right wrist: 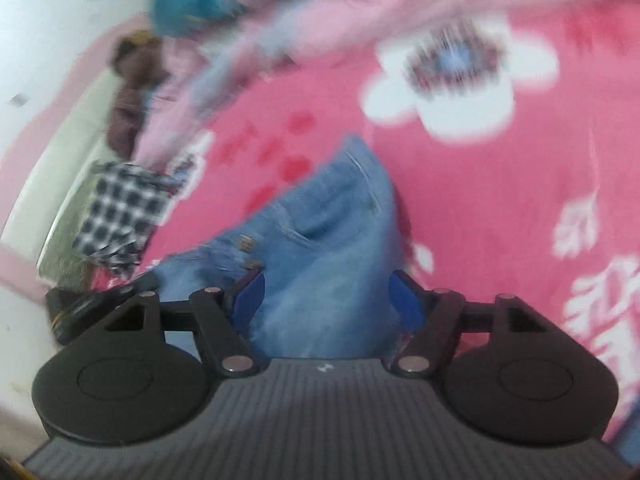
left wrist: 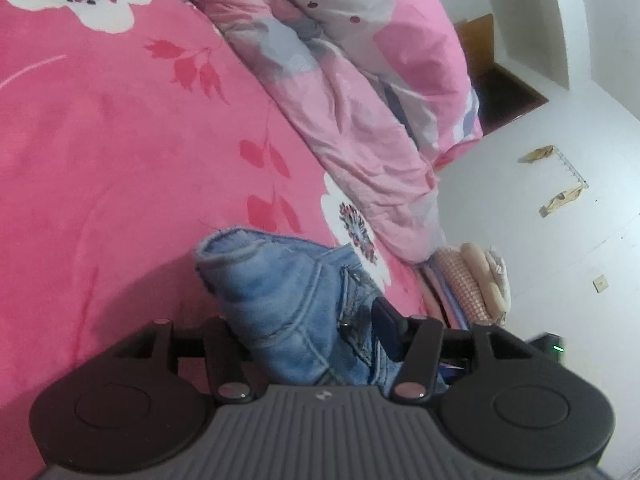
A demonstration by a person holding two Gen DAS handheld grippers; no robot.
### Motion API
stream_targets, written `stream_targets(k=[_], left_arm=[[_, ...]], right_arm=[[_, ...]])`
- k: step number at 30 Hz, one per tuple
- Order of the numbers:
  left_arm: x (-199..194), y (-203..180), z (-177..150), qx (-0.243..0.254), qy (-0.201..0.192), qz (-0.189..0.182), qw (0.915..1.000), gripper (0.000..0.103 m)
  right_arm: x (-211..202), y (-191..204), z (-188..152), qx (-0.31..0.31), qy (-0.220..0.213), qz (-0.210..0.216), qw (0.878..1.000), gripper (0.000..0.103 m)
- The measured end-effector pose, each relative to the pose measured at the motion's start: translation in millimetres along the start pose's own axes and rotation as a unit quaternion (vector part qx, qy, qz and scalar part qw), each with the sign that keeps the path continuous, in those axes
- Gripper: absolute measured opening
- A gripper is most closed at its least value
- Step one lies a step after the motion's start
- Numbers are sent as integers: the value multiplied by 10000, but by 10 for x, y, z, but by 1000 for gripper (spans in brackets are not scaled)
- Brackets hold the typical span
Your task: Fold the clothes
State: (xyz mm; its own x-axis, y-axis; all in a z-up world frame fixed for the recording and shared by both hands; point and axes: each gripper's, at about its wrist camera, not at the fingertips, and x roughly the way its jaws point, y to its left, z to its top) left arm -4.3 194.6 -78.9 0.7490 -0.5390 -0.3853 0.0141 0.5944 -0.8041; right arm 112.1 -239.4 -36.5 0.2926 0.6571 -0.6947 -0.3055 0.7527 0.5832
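Note:
A folded pair of light blue jeans (left wrist: 288,300) lies on the pink flowered bedsheet (left wrist: 120,152). In the left wrist view my left gripper (left wrist: 304,316) straddles the jeans with its jaws apart. One dark finger (left wrist: 386,318) rests beside the fly, and the denim hides the other. The blurred right wrist view shows the jeans (right wrist: 332,240) running away between the two blue pads (right wrist: 250,292) of my right gripper (right wrist: 326,292). Those jaws stand wide on either side of the cloth, and I see no pinch.
A crumpled pink quilt (left wrist: 360,100) lies along the far side of the bed. Folded cloths (left wrist: 476,280) are stacked at the bed's edge by the white wall. A black-and-white checked garment (right wrist: 120,208) and a brown one (right wrist: 128,112) lie at the left.

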Motion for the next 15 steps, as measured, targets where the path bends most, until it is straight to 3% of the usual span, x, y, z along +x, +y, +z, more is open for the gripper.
stream_targets(k=[1,2,3,4,5,7,10,12,15], left_arm=[[11,1,-8,22,7,11,10000,54],[11,-11,-18,104,-24,22,9999,49],[7,-39,-27,254,-72,37,9996,37],[1,-73,-35,401,-123,40,9991,30],[-11,-123,-40,544,-183,5,9983,13],[-35,-223,-49,820,-304,-71,9961,12],[-91,-316,-4,965,-495,-158,9940,11],[-140,-353,37,1014,-629,-185,9927,11],[-340,-267,124,961,-892,-100,9913,11]], right_arm=[[122,-12,-18,5,96,-111,9999,63],[189,39,-72,-182,68,-297,9994,45],[240,108,-120,-413,10,-547,9976,13],[249,189,-151,-627,-96,-828,9945,8],[223,246,-150,-711,-211,-968,9925,6],[136,380,-101,-964,-471,-1214,9868,4],[1,675,138,-1648,-907,-1661,9680,3],[-65,927,348,-2231,-1191,-1961,9474,3],[-41,1331,727,-3323,-1594,-2406,8979,3]])
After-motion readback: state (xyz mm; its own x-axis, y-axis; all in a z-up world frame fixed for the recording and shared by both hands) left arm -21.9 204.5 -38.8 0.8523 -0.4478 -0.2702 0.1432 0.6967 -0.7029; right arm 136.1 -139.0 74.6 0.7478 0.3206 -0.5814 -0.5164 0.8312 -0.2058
